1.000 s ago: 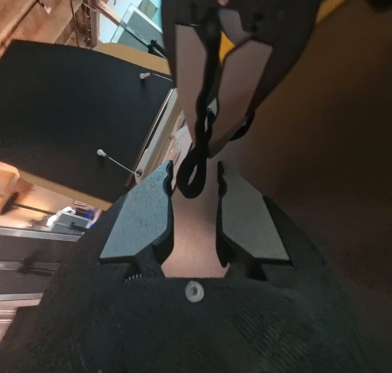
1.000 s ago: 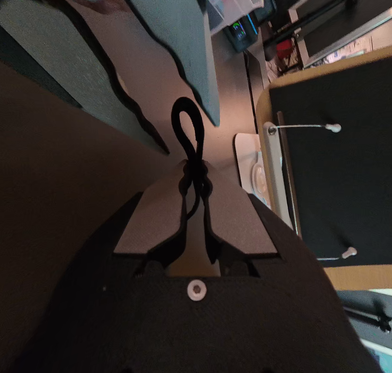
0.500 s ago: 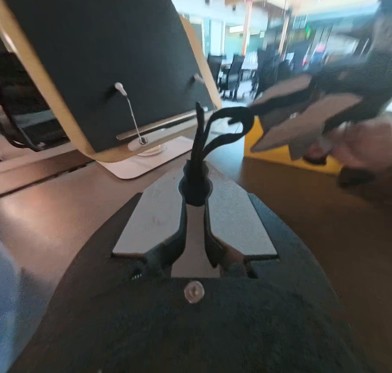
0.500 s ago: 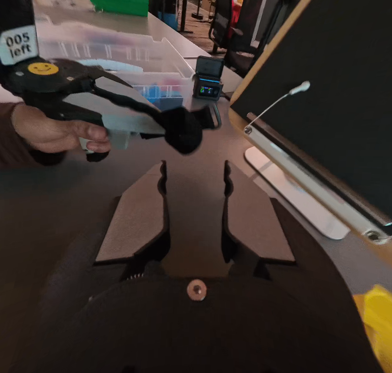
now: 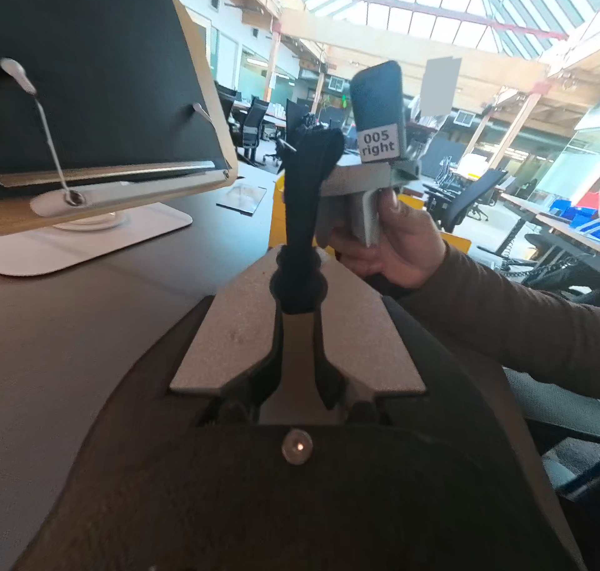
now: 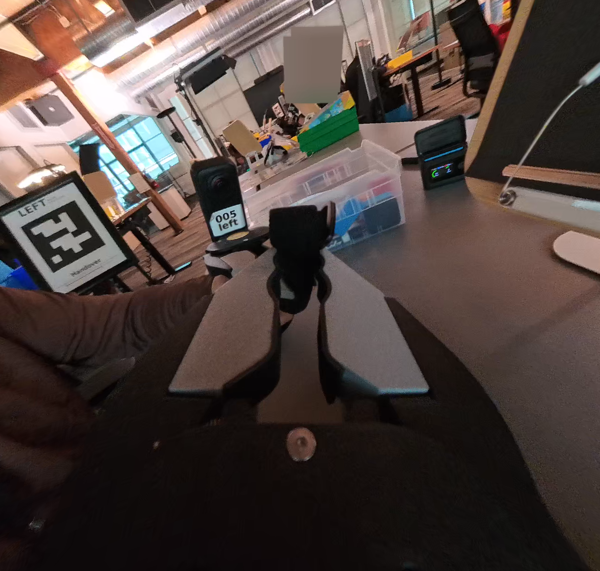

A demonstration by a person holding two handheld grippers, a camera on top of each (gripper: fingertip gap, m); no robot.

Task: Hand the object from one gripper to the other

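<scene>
The object is a black fabric strap (image 5: 302, 204). My left gripper (image 5: 298, 273) is shut on its lower end, and the strap rises from the fingertips. Its upper end sits at the tips of my right gripper (image 5: 328, 178), seen side-on and held by a hand (image 5: 399, 243). In the right wrist view my right gripper (image 6: 298, 273) is shut on the strap (image 6: 297, 240). The left gripper (image 6: 246, 250) shows just beyond it, with its camera above. Both grippers hold the strap above the dark table (image 5: 97, 295).
A black board on a white-based stand (image 5: 97, 68) is at the left, with a yellow box (image 5: 276, 204) behind the strap. A clear plastic bin (image 6: 341, 178), a small black device with a screen (image 6: 441, 162) and a marker sign (image 6: 65, 234) stand farther off.
One second ago the right gripper held the strap and the left was open. Half a second ago the left held it and the right was open. Now the right has closed on it too.
</scene>
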